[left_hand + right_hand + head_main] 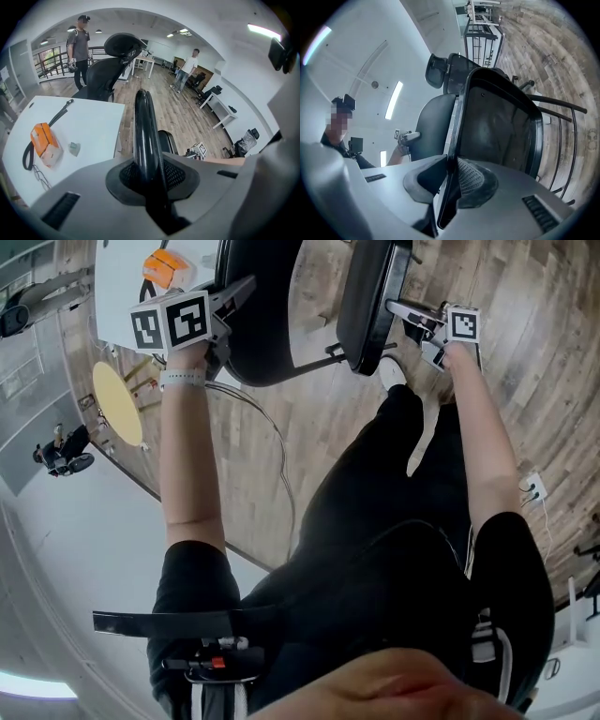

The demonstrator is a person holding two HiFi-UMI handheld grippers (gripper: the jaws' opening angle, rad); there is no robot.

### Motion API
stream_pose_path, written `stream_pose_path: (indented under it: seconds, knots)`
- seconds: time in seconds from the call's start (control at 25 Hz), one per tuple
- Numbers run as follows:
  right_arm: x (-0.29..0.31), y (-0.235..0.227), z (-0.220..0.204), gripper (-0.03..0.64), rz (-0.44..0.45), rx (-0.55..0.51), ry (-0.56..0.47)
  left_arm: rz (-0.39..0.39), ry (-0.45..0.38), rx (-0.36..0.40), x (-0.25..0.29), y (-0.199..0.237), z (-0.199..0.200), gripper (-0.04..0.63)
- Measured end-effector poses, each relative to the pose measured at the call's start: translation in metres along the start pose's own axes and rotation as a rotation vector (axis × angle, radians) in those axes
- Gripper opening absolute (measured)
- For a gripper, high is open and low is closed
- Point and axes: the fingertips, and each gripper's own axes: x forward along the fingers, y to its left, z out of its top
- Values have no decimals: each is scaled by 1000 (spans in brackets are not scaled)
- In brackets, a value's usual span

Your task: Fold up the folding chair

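The black folding chair stands on the wood floor ahead of me. In the head view its rounded backrest (258,324) is at top centre and its seat (368,296) stands tilted up on edge to the right. My left gripper (244,289) is shut on the backrest's rim (144,126), which runs up between the pads. My right gripper (398,307) is shut on the seat's thin front edge (457,140). In the right gripper view the seat's underside (501,126) fills the middle, with the backrest (429,124) behind it.
A white table (89,126) with an orange box (44,144) and glasses stands left of the chair. A black office chair (110,70) and two standing people are farther off. A yellow round top (117,404), a floor cable (272,442) and my legs lie below.
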Motion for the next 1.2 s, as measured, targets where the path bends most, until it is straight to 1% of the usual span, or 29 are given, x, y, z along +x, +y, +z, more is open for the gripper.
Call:
stream_pose_path:
  seconds: [0.2, 0.44, 0.6, 0.76, 0.92, 1.12, 1.2]
  knots:
    - [26, 4, 2, 60, 10, -12, 18, 12, 6, 13, 1, -6, 2, 60]
    - [83, 5, 3, 56, 23, -29, 37, 26, 3, 13, -6, 11, 1, 60]
    - [108, -5, 2, 56, -36, -38, 66, 39, 1, 17, -7, 15, 1, 60]
    - [133, -6, 1, 54, -48, -26, 72, 51, 0, 17, -11, 24, 1, 60]
    - [157, -14, 2, 46, -124, -21, 85, 52, -1, 19, -18, 34, 2, 60]
    - [204, -10, 7, 41, -157, -64, 110, 72, -2, 27, -35, 46, 6, 60]
    - [213, -12, 8, 43, -175, -72, 123, 74, -1, 30, -37, 52, 7, 60]
